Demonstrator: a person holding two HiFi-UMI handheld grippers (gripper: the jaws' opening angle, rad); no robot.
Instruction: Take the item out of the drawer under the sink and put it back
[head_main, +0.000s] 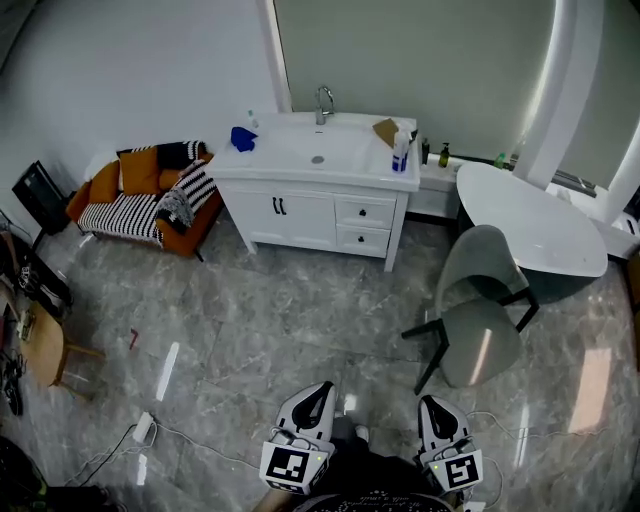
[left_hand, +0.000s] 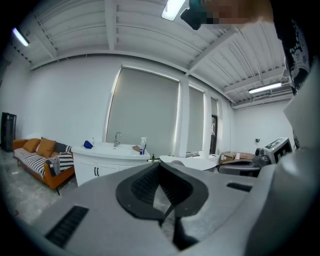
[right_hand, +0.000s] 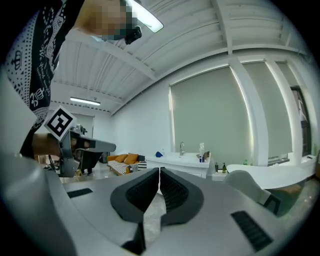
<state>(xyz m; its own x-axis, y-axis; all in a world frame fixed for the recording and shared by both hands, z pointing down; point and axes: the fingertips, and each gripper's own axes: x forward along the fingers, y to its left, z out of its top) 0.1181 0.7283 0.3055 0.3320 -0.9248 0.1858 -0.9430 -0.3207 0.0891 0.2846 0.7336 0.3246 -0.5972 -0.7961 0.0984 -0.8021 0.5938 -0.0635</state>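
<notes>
At the far wall, well ahead of both grippers, the cabinet (head_main: 290, 215) under the sink (head_main: 318, 150) carries two closed drawers (head_main: 364, 212) stacked at its right end, so the item inside is hidden. The left gripper (head_main: 320, 391) and right gripper (head_main: 432, 403) each have their jaws together on nothing, and neither is clearly nearer. In my judgement the floor (head_main: 300, 320) straight ahead is open for the approach, and the chair (head_main: 480, 330) crowds only its right side.
</notes>
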